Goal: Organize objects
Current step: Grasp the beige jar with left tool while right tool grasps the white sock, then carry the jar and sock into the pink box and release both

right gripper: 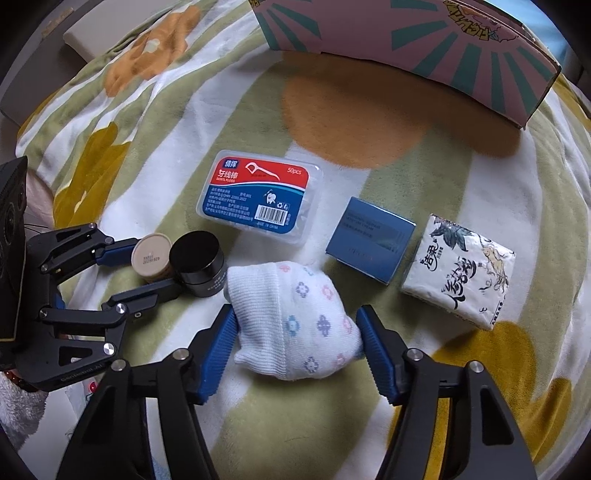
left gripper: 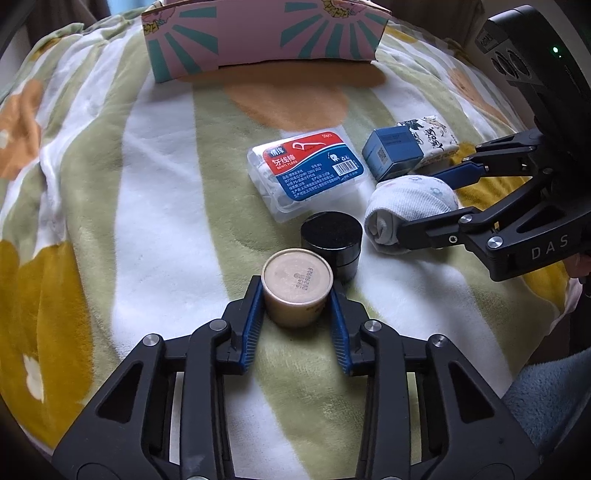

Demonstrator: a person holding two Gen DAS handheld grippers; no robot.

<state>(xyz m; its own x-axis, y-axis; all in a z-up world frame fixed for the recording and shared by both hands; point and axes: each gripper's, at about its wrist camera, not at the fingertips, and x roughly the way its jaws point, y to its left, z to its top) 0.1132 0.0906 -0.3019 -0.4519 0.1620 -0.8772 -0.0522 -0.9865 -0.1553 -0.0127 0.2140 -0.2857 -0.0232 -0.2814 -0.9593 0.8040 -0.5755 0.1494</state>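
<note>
Two grippers work a striped, flowered blanket [left gripper: 155, 206]. Left gripper [left gripper: 297, 295], bottom centre of the left view, is clamped on a tan cup [left gripper: 295, 291]: both blue pads press its sides, the cup upright w/ printed digits on top. A black jar [left gripper: 331, 236] stands just behind the cup, touching or nearly so (can't tell which).

Right gripper [right gripper: 297, 343], bottom centre of the right view, has narrowed around a rolled sock [right gripper: 295, 325], white w/ small flower prints. Left pad touches the sock's edge; right pad sits at its other end, contact there unclear, so a firm grip isn't shown.

Floss box [right gripper: 258, 199] lies mid-frame in the right view, above the sock. A blue box [right gripper: 369, 240] is to its right, and a tissue pack [right gripper: 458, 266] just beside that, right of centre.

Pink carton [left gripper: 266, 33] w/ teal rays stands along the top edge of both views, well apart from the rest.
</note>
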